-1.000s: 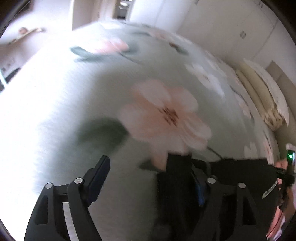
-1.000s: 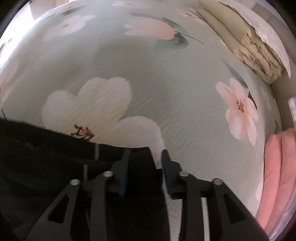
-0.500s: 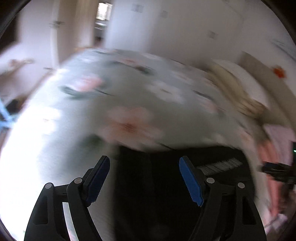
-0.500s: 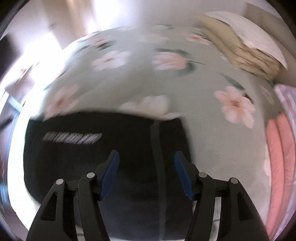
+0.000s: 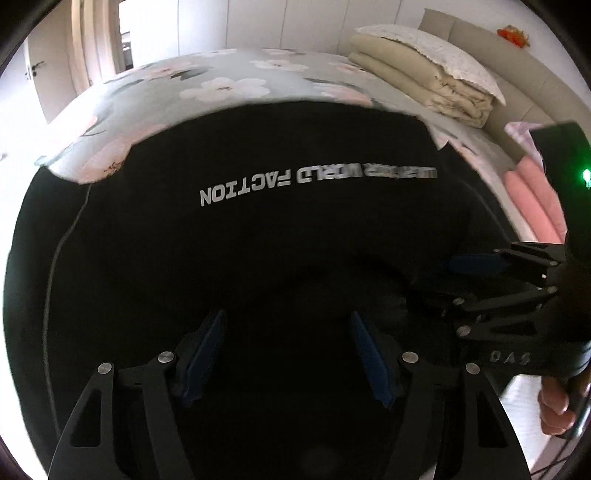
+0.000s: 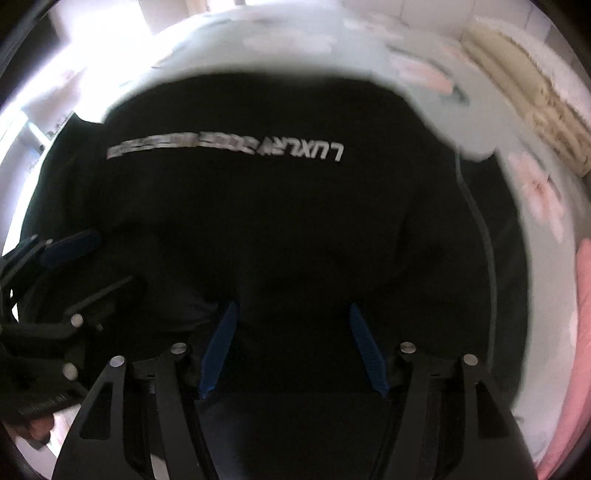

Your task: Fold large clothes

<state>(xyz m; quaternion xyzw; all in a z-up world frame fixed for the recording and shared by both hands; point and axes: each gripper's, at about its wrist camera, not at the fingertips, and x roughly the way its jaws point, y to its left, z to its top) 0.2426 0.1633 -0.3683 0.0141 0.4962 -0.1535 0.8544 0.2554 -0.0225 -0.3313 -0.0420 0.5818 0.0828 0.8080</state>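
on the bed (image 5: 236, 79), floral pale-green cover, the black garment (image 5: 258, 240) lies spread at the near edge, its white lettering (image 5: 317, 182) upside down to both cameras. left tongs (image 5: 288, 354) hang over its near part, blue pads wide apart, nothing between them. right tongs (image 6: 291, 350) likewise spread wide over the cloth, nothing gripped; in the left view they come in from the right side (image 5: 476, 280). right wrist view is blurred, detail there is soft. toward the bed's far right corner: a stack of folded beige bedding (image 5: 417, 79) with a white pillow on top. pink folded fabric (image 5: 532, 195) along the right edge. room: white wardrobe panels (image 5: 266, 22) behind the bed, a door with a handle (image 5: 37, 70) on the far left.
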